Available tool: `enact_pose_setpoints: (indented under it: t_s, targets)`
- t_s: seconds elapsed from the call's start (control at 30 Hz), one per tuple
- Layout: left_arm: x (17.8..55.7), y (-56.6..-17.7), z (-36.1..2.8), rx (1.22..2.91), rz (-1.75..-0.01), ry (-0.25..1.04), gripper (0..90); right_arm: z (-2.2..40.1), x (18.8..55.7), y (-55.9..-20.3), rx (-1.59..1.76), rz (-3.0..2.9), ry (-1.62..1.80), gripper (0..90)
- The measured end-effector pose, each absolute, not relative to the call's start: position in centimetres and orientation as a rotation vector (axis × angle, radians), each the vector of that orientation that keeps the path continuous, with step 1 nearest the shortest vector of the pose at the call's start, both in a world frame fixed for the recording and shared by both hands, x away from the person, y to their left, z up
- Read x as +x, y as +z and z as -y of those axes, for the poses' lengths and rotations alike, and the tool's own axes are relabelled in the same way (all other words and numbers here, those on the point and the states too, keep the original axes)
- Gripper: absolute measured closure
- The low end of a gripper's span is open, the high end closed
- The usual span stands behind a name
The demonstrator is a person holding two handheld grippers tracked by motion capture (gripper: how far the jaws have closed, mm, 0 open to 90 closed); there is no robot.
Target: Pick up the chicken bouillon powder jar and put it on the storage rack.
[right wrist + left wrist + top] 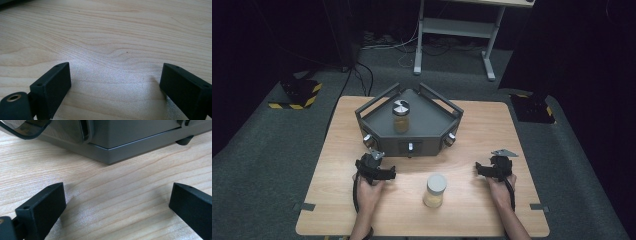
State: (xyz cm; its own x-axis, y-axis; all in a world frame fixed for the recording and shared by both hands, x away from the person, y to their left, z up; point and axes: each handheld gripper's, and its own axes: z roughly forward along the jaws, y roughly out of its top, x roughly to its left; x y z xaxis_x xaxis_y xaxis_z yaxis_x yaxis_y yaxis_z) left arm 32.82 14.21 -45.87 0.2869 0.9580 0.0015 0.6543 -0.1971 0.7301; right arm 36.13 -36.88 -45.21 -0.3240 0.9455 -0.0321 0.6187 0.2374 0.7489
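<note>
A glass jar (435, 190) with a pale lid stands near the table's front middle. A second jar (401, 117) with a silver lid sits on a dark grey angular stand (422, 131) at the table's back. My left gripper (382, 174) rests on the wood left of the front jar, jaws wide apart with bare wood between them (117, 205); the stand's base (125, 147) is close ahead. My right gripper (484, 170) lies right of that jar, open over bare wood (115, 82).
The stand has small knobs (411, 146) along its front face and raised rails at its back. A white desk frame (457, 30) stands on the grey floor beyond the table. Dark curtains close both sides.
</note>
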Motion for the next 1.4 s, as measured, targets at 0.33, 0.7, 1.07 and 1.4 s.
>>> enact_pose_setpoints:
  t_s: [0.33, 0.7, 1.07, 1.4]
  targets:
    - [32.8, -45.9, -14.2, 1.936, -1.44, 0.627, 0.7, 36.9, 36.2, -45.2, 1.427, -2.038, 0.89, 7.9]
    - [32.8, -45.9, -14.2, 1.935, -1.441, 0.627, 0.9, 37.1, 36.4, -45.1, 1.408, -2.071, 0.888, 3.7]
    - [32.8, -45.9, -14.2, 1.934, -1.441, 0.627, 0.9, 38.1, 34.6, -44.0, 1.29, -2.15, 0.983, 3.3]
    - [32.8, -45.9, -14.2, 1.934, -1.441, 0.627, 0.9, 38.8, 31.8, -42.8, 1.132, -2.237, 1.1, 3.3]
